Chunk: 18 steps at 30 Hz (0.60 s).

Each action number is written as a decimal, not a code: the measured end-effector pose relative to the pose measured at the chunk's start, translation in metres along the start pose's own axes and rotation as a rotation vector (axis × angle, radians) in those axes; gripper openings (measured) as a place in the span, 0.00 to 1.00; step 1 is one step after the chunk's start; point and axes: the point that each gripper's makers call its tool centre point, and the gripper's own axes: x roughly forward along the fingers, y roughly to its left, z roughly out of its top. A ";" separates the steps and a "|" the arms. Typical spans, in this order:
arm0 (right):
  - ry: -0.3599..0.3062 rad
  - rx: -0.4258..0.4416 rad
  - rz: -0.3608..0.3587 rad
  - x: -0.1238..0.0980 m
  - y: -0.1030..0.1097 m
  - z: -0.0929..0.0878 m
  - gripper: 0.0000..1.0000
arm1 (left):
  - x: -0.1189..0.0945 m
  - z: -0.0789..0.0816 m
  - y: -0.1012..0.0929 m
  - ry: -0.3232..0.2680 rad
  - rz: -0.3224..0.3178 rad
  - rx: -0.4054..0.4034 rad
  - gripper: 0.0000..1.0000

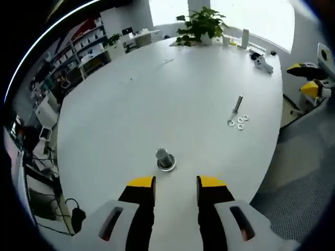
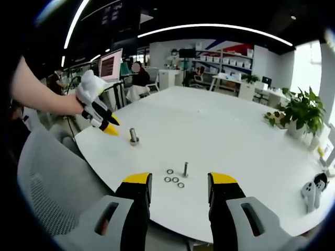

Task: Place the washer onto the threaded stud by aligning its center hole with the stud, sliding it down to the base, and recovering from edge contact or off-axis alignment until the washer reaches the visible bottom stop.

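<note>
Although both views cover the round white table [image 1: 172,78], the small parts on it are tiny and their threads cannot be resolved. One short grey metal stud on a round base [image 1: 164,158] stands upright on the table just ahead of the left gripper [image 1: 176,182], whose yellow-tipped black jaws are spread apart with nothing between them; in the right gripper view the same stud [image 2: 134,137] stands near the table edge, just beside the left gripper [image 2: 107,125], which enters from the left held by a person's arm. Whether a washer already sits at the stud's base cannot be told. Three small silver ring washers [image 1: 238,122] lie in a loose cluster, apart from the stud, just beside one slim grey bolt [image 1: 238,103]; in the right gripper view the washers [image 2: 174,179] and the upright bolt [image 2: 185,169] sit directly ahead of the right gripper [image 2: 177,180], whose jaws stand wide and empty. One green potted plant [image 1: 201,25] stands at the far table edge, and a white handheld controller [image 2: 313,189] lies partly cut off near the rim.
</note>
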 end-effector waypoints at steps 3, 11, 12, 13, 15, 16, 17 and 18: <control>-0.001 0.001 -0.003 -0.001 0.000 0.000 0.45 | -0.014 0.010 -0.001 -0.067 0.021 -0.015 0.31; 0.020 0.000 0.002 0.001 0.001 -0.004 0.45 | -0.047 0.026 -0.019 -0.228 0.025 -0.052 0.33; 0.015 0.001 0.005 0.000 0.002 -0.003 0.45 | -0.053 0.028 -0.021 -0.250 0.030 -0.044 0.33; 0.011 0.004 0.006 0.000 0.002 -0.002 0.45 | -0.057 0.028 -0.021 -0.260 0.036 -0.041 0.34; 0.010 0.011 0.008 -0.001 0.002 -0.002 0.45 | -0.067 0.030 -0.022 -0.295 0.046 -0.056 0.35; 0.011 0.016 0.007 -0.001 0.003 -0.004 0.45 | -0.072 0.030 -0.024 -0.314 0.044 -0.057 0.35; 0.009 0.015 0.002 -0.002 0.002 -0.004 0.45 | -0.075 0.029 -0.024 -0.321 0.048 -0.052 0.35; 0.003 0.014 -0.007 -0.002 0.000 -0.003 0.46 | -0.079 0.027 -0.025 -0.333 0.050 -0.053 0.35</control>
